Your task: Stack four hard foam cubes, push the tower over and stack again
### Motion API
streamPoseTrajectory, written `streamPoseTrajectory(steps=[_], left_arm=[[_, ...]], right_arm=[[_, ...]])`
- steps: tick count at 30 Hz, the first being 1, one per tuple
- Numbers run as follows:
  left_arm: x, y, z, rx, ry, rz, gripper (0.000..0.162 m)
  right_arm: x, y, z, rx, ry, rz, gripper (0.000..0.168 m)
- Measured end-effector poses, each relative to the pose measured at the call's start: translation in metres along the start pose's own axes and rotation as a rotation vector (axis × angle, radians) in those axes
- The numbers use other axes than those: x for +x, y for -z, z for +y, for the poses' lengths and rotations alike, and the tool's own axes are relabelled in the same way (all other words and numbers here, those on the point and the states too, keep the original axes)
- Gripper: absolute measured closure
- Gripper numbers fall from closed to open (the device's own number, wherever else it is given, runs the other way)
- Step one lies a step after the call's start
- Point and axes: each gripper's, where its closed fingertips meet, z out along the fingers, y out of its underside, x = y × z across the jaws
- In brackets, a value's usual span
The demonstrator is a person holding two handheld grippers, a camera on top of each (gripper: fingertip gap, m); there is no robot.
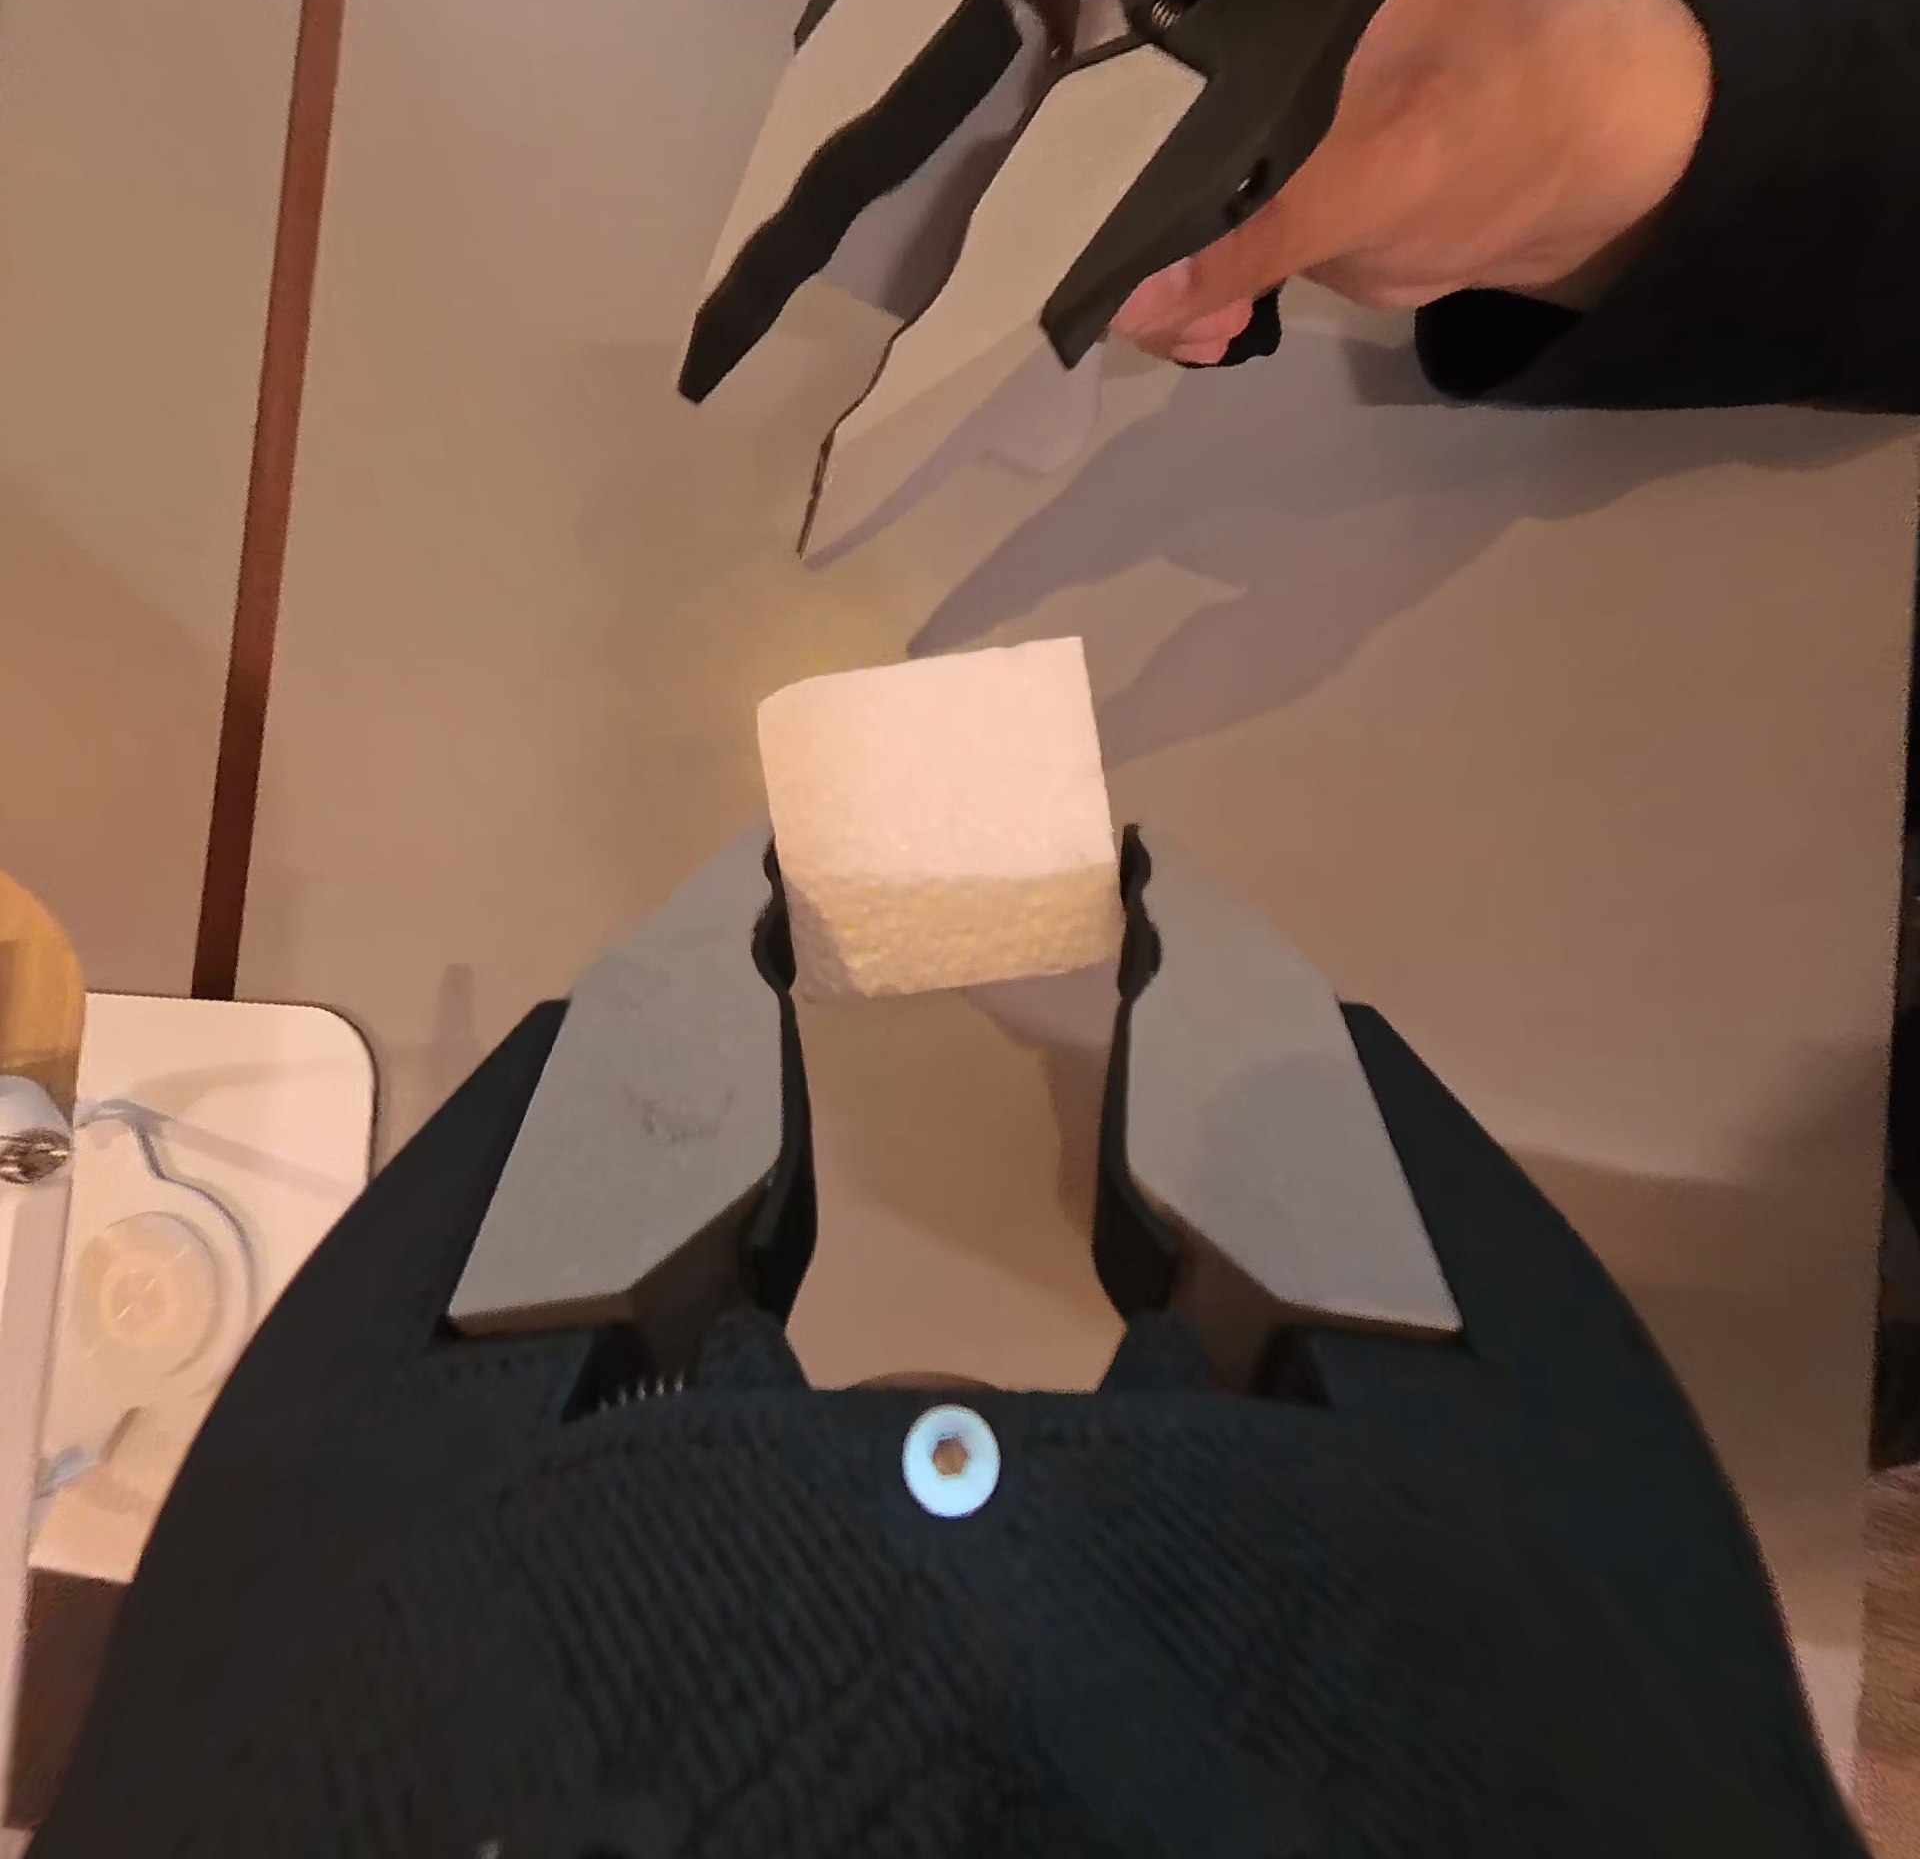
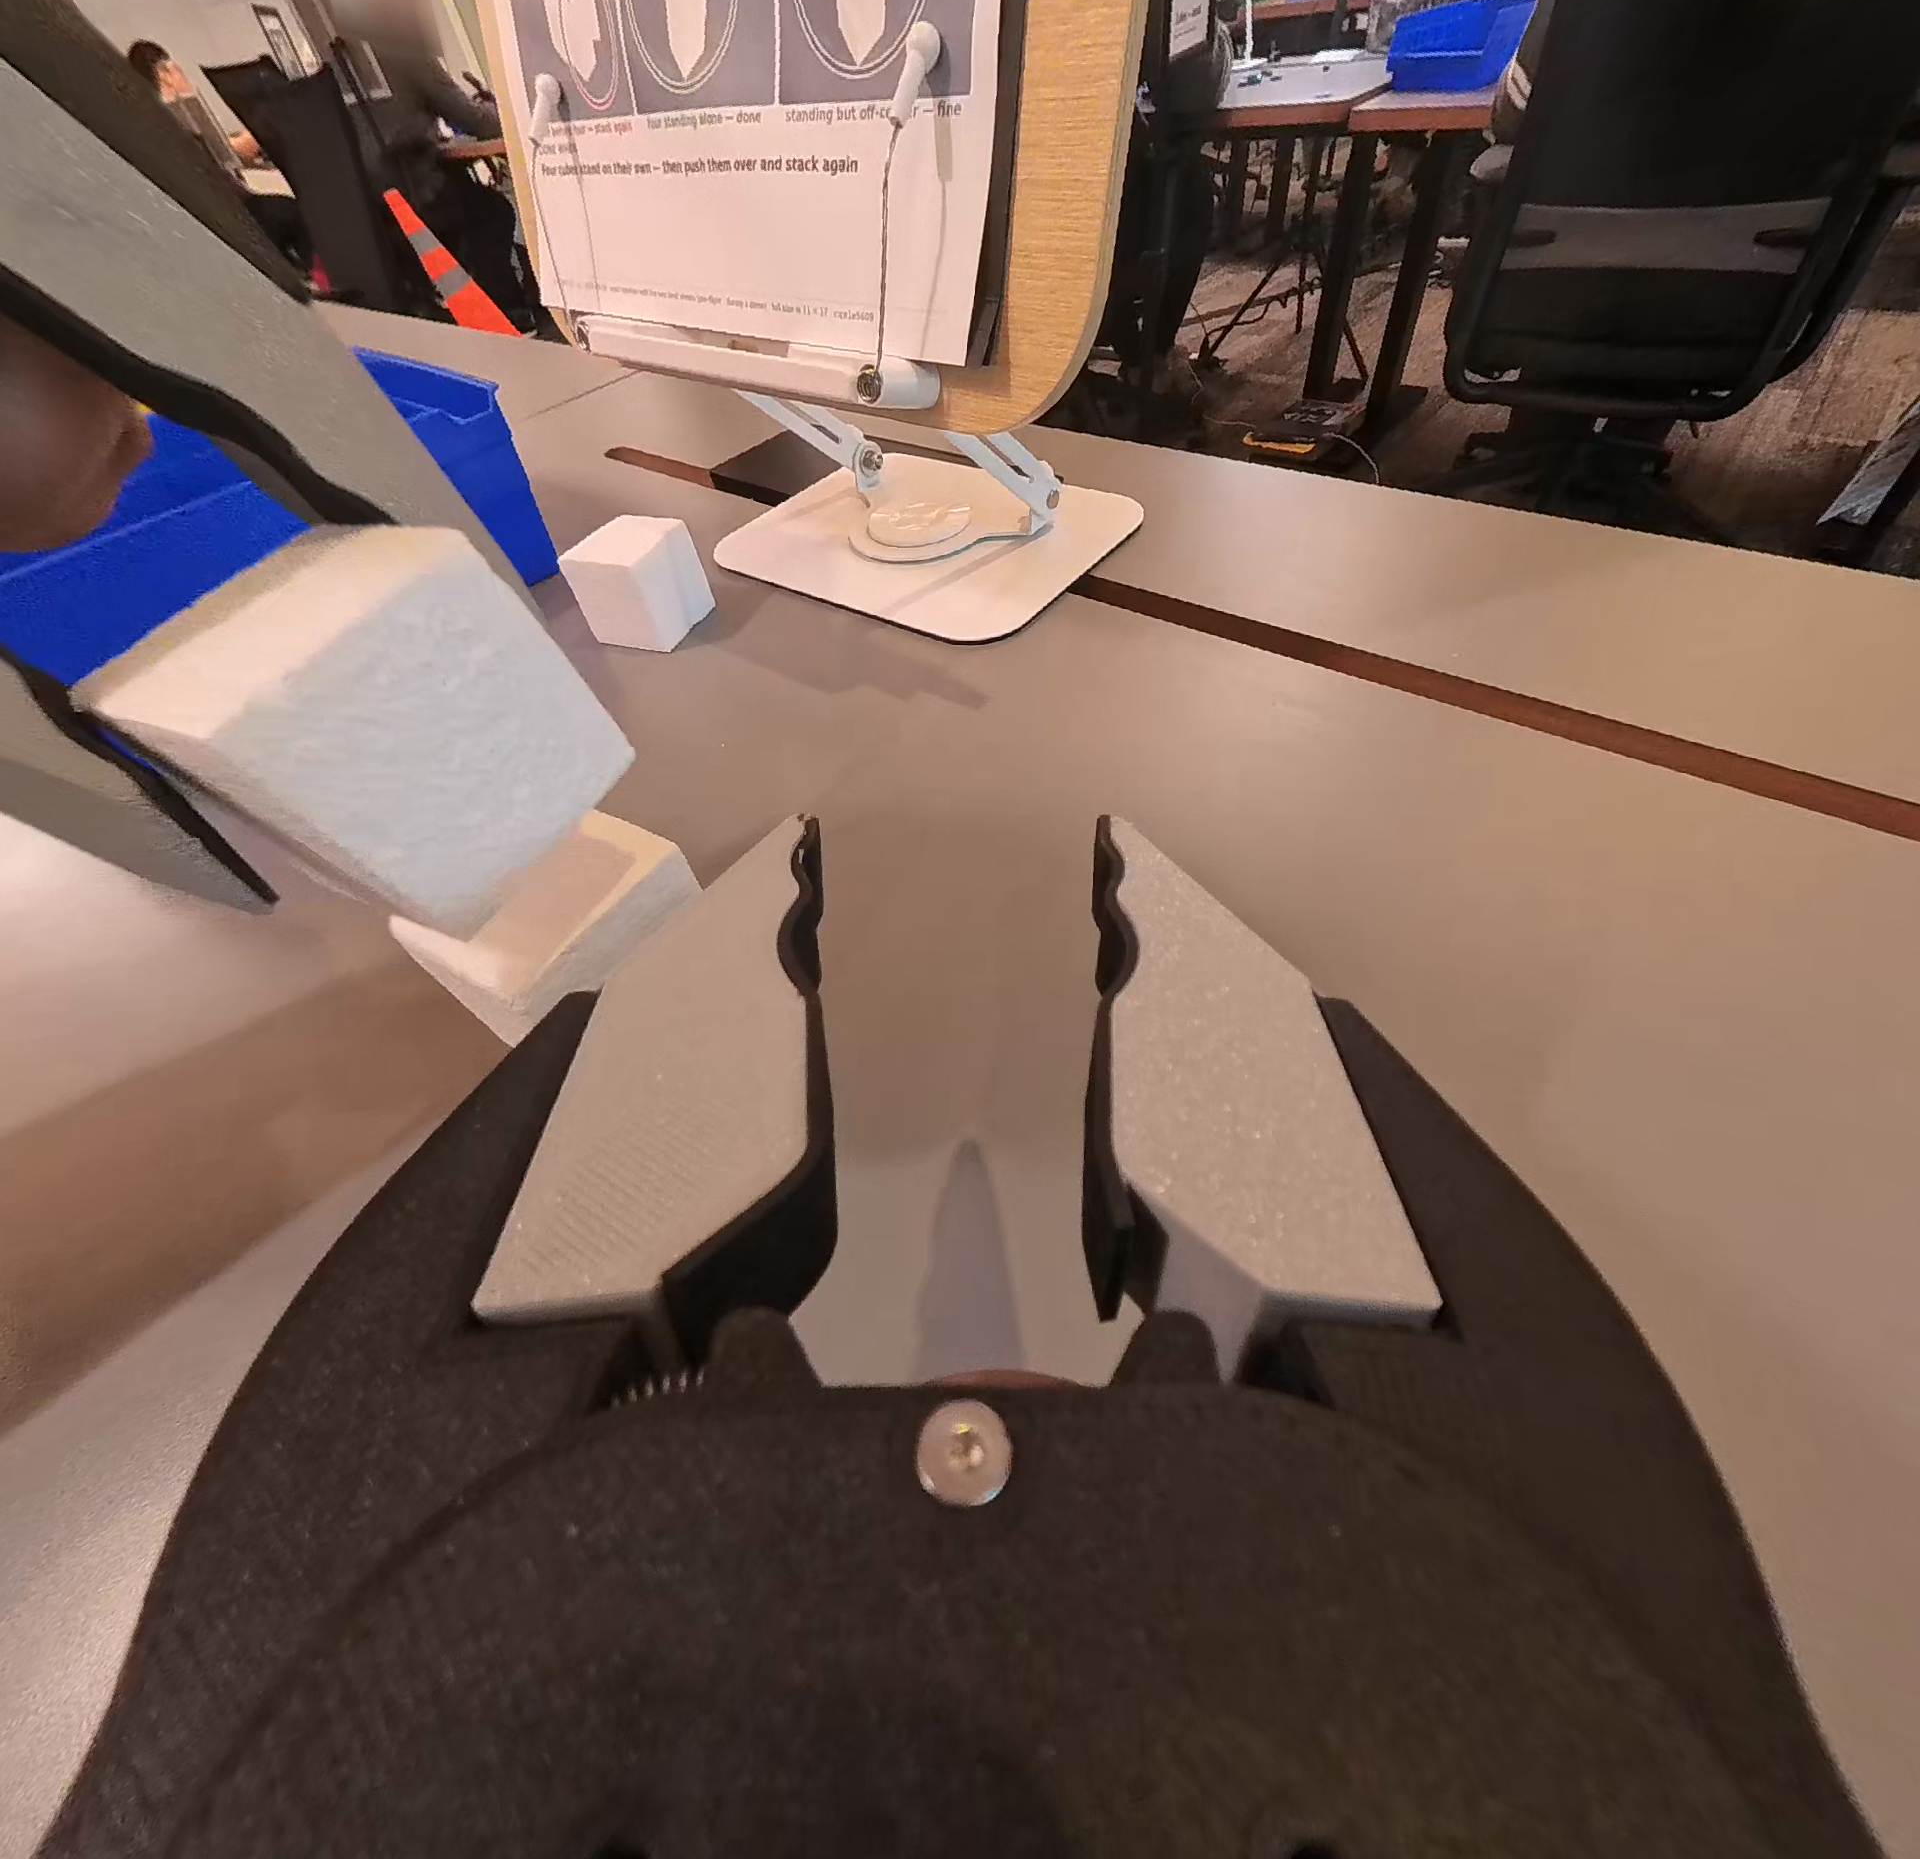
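Left claw (image 1: 948, 900) is clamped on a white foam cube (image 1: 935, 822), its two fingertips pressing the cube's opposite sides and holding it in the air above the beige worktop (image 1: 1455, 874). In the same left wrist view the right claw (image 1: 883, 375) hangs farther ahead and higher up, held by a hand (image 1: 1455, 147) in a dark sleeve, its jaws apart and nothing between them. No other cube shows in this view; a white stand base (image 1: 208, 1238) sits at the left edge.

From the right wrist view, the right claw (image 2: 956, 874) is spread over bare worktop (image 2: 1351, 874), gripping nothing. At the left, the left claw carries the held cube (image 2: 353, 718) just above a second cube (image 2: 582, 926) that rests on the worktop; whether the two touch is hard to tell. A third cube (image 2: 636, 583) stands alone farther back, near a blue bin (image 2: 457, 438) and the stand base (image 2: 935, 552) of a board with printed sheets (image 2: 769, 147). A fourth cube is not visible.

Judging from this, a stack is only beginning: one cube serves as base, the second is about to be set on it, and two more placements, plus any toppling and restacking, appear to remain.
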Motion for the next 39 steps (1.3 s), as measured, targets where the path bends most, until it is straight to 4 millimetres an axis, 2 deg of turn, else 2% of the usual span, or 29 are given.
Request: streamPoseTrajectory(steps=[4, 16, 24, 39], left_arm=[[-0.003, -0.006, 0.008, -0.023, 0.027, 0.007, 0.101], [0.003, -0.011, 0.015, -0.052, -0.002, 0.048, 0.101], [0.006, -0.015, 0.015, -0.049, -0.016, 0.092, 0.101], [0.000, -0.015, 0.012, -0.040, -0.021, 0.071, 0.100]], right_arm=[[0.000, 0.000, 0.000, 0.000, 0.000, 0.000, 0.118], [-0.001, -0.001, 0.000, -0.002, 0.001, -0.003, 0.118], [0.000, -0.001, 0.001, -0.006, 0.003, 0.000, 0.118], [-0.001, -0.001, 0.001, -0.007, 0.007, -0.003, 0.119]])
